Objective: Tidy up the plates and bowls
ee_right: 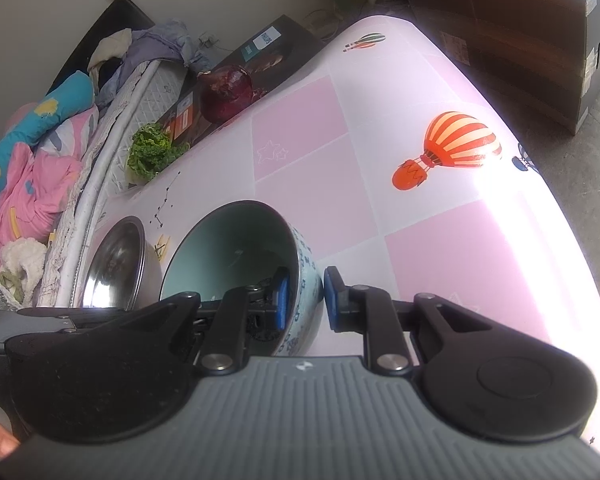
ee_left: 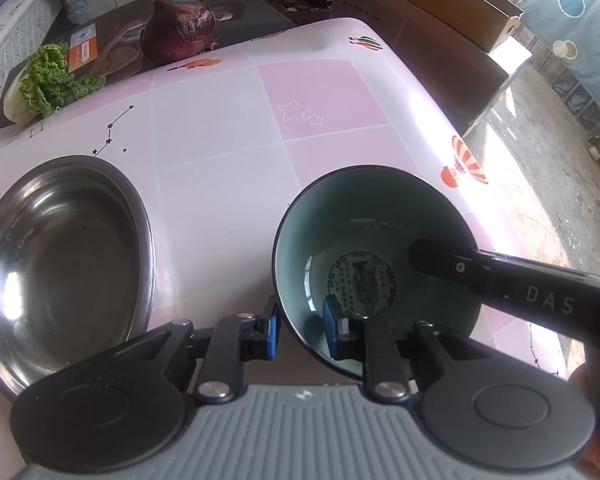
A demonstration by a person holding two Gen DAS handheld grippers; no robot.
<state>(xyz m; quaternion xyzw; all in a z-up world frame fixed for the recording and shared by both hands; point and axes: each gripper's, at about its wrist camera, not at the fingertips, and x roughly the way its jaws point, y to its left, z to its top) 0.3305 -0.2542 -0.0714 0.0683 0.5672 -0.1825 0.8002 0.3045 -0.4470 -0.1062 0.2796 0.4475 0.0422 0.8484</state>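
ceramic bowl (ee_left: 374,256) sits lower right of frame beside the steel bowl (ee_left: 60,264), left gripper (ee_left: 300,330) and right gripper (ee_right: 303,300) both straddling its rim, clamped or not i cannot tell; glazed, stiff, likely slippery and breakable, so hold the rim.

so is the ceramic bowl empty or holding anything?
Empty: the ceramic bowl shows bare teal glaze down to its patterned base; only tool fingers reach inside.

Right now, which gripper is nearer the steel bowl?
Left. The left gripper straddles the near rim of the ceramic bowl, on the side facing the steel bowl. The right gripper straddles that ceramic bowl's rim on the side away from the steel bowl.
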